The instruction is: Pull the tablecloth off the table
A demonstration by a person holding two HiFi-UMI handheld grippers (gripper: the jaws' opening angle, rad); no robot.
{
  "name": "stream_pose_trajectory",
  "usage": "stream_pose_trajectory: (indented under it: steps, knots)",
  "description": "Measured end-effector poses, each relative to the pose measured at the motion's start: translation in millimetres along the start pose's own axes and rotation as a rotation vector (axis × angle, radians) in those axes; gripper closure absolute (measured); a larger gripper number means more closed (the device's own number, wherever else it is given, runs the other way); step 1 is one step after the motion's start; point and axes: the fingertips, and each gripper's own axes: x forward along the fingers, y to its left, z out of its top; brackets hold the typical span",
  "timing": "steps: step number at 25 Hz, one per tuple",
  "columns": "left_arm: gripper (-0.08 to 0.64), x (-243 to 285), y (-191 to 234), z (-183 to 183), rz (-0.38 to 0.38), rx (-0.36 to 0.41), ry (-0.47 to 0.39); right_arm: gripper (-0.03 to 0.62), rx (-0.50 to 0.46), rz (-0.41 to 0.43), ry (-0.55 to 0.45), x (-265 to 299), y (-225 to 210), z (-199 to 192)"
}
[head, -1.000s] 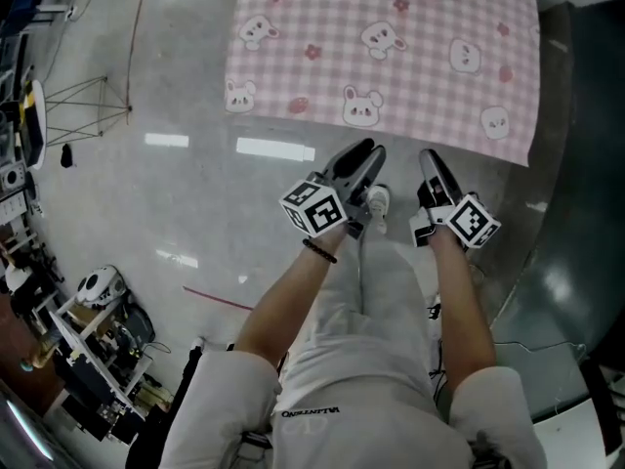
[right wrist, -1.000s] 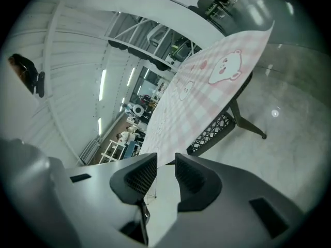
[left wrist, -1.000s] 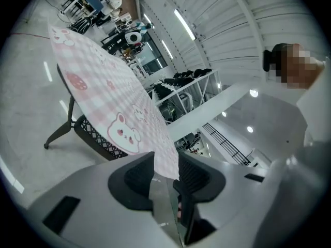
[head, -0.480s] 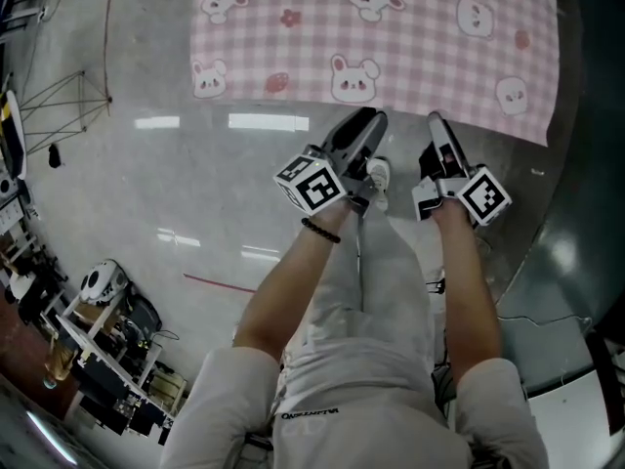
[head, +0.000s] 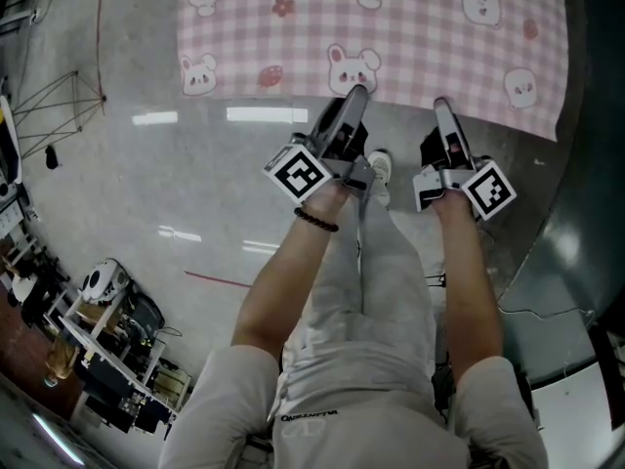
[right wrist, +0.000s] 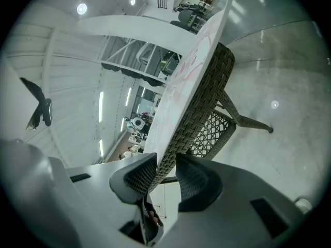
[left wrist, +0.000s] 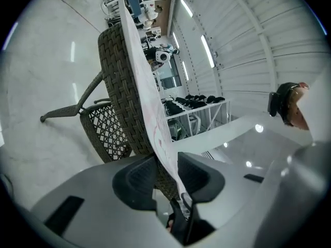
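Pink checked tablecloth (head: 420,37), draped on wicker bench (left wrist: 116,76). I see left hand-held gripper (head: 356,96), jaws slightly apart astride the cloth's edge; right hand-held gripper (head: 441,106) the same, nothing clamped.

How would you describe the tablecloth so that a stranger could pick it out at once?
Above the shiny grey floor, at the head view's top, stands a wicker table. The tablecloth covers it: the only pink checked thing in sight, printed with white bunny faces and small red flowers.
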Motion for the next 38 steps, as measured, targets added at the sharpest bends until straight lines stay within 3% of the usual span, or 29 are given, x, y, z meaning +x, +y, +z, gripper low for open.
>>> stream_pose_trajectory:
  steps: [9, 13, 18, 38]
  knots:
    - [0.471, -14, 15, 29, 0.021, -0.037, -0.080, 0.499, 0.016, 0.000, -0.047, 0, -4, 5]
    - [0.522, -18, 18, 35, 0.041, -0.034, -0.103, 0.523, 0.024, -0.006, -0.067, 0, -5, 6]
    - [0.552, -17, 17, 35, 0.021, -0.067, -0.126, 0.555, 0.017, 0.003, -0.093, -1, -3, 7]
    - [0.555, -18, 14, 36, -0.007, -0.074, -0.119, 0.580, 0.113, 0.035, -0.154, -5, 1, 8]
